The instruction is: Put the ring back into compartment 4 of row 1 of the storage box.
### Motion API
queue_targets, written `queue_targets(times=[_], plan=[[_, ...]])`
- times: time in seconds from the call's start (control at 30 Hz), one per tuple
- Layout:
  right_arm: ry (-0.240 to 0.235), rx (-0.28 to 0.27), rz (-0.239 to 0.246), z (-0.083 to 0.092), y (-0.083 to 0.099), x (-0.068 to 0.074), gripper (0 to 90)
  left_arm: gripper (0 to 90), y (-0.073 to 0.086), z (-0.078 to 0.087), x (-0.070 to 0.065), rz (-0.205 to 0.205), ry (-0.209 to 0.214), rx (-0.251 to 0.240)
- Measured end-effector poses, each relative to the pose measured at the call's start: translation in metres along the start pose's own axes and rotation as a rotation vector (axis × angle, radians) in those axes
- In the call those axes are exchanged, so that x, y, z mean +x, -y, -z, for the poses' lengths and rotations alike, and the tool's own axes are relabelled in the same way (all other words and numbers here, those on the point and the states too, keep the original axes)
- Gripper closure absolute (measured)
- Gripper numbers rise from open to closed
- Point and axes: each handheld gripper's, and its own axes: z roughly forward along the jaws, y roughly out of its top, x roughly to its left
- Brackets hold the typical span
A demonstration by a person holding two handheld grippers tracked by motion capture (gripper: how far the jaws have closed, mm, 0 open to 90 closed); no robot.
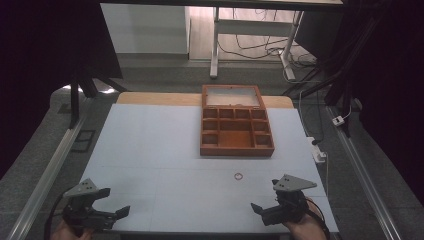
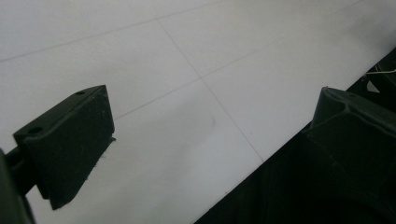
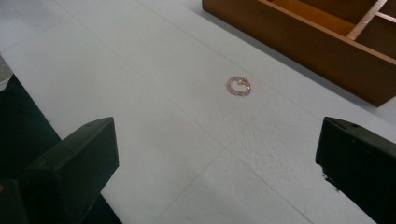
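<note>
A pale surface carries a wooden box at its far centre. The box lid stands open at the rear, and the interior is divided into several small compartments around one larger central compartment. No contents can be made out in the compartments.

A small beaded ring lies flat on the surface, near the front wall of the box but apart from it. In the right gripper view the ring appears pinkish and sits ahead of the jaws, with the box wall beyond it.

The left claw is at the near left corner of the surface, held by a hand. Its jaws are spread wide with nothing between them; in the left gripper view the claw hangs over the near edge of the surface.

The right claw is at the near right of the surface, held by a hand. Its jaws are also spread wide and hold nothing. The ring lies well ahead of this claw, untouched.
</note>
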Motion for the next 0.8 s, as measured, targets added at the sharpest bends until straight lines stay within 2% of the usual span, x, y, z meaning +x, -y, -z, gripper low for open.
queue_targets(times=[0.1,0.2,0.27,0.33,0.47,0.6,0.8], plan=[[-0.005,0.000,0.002,-0.002,-0.002,-0.001,0.0,0.0,0.001,0.000,0.001,-0.002,0.002,-0.020],[-0.025,-0.003,-0.006,-0.008,-0.007,-0.004,0.0,0.0,0.002,0.000,0.002,-0.024,-0.011,-0.033],[-0.035,-0.004,-0.014,-0.010,-0.007,-0.004,0.0,0.0,0.002,-0.001,0.003,-0.029,0.003,-0.038],[-0.050,-0.008,-0.016,-0.015,-0.008,-0.005,0.0,0.0,0.002,-0.001,0.003,-0.026,-0.006,-0.035],[-0.074,-0.001,-0.013,-0.024,-0.010,-0.006,0.0,0.0,0.002,0.000,0.005,-0.022,0.005,-0.049],[-0.101,0.019,-0.001,-0.034,-0.010,-0.008,0.0,0.2,0.002,0.000,0.005,-0.034,-0.004,-0.058],[-0.105,0.066,0.010,-0.050,-0.014,-0.012,0.0,0.0,0.003,0.000,0.007,-0.016,-0.025,-0.050]])
